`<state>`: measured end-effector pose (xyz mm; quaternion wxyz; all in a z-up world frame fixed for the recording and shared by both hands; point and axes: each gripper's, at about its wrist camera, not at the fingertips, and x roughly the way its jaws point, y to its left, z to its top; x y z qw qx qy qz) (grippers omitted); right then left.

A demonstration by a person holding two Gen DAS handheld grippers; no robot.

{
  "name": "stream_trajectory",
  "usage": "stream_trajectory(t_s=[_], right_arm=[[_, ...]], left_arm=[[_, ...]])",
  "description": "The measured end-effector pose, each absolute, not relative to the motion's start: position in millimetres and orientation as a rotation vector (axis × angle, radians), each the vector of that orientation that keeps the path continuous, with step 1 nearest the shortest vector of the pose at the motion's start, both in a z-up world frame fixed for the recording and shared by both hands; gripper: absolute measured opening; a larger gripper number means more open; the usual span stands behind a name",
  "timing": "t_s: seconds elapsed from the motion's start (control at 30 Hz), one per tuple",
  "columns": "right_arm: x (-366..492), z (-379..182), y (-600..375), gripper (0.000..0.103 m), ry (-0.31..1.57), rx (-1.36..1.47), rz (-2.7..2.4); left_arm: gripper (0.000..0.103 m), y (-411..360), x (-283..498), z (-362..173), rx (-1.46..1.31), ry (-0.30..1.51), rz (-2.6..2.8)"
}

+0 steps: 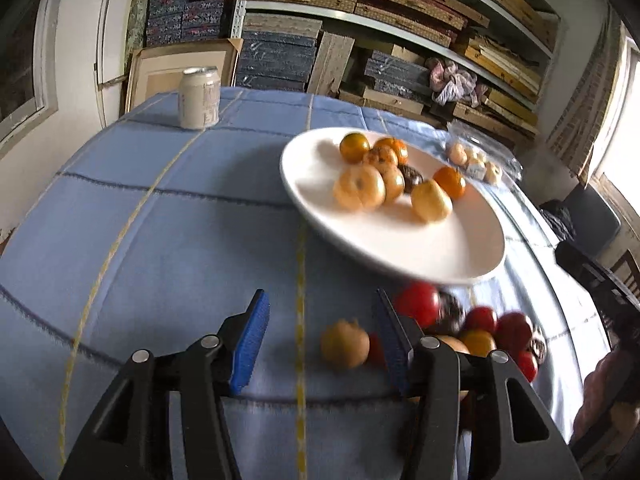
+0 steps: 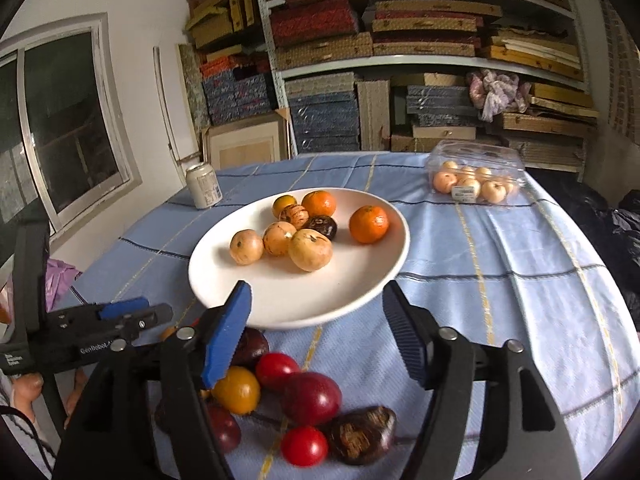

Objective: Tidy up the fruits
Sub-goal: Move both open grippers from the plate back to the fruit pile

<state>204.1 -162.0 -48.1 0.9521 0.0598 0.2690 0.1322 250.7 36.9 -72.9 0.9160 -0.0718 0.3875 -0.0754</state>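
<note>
Blue checked tablecloth [image 2: 500, 264] — plate [image 2: 224, 280], can [image 2: 204, 190]

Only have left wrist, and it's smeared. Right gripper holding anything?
Observer: No. The right gripper is open and empty, aimed at the plate's near rim.
Operator: Box past the plate?
Observer: Clear box, small peach-coloured fruit inside, white label on its front.
Operator: Dark blob in the loose pile?
Observer: A wrinkled dark fruit, at the near edge of the pile, beside a small red one.
</note>
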Motion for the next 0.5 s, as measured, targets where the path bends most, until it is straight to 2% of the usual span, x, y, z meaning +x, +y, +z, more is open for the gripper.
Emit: stream_trajectory(t_s=[0.2,0.4,0.5], right_arm=[[174.8,-49.4,-188.1,0.076,0.528,0.168,0.225],[172.0,-50.3,-196.8,0.077,0.538,0.195,0.217],[171.7,-48.8,-193.0,0.077,0.537,0.182,0.219]], left_arm=[[0.052,28.7,242.5,-81.2,-0.077,0.806,-0.137],[0.053,26.3,246.2,-85.6,-0.062,0.814,-0.145],[0.043,26.9,247.2,-86.3,-0.083,0.819,-0.183]])
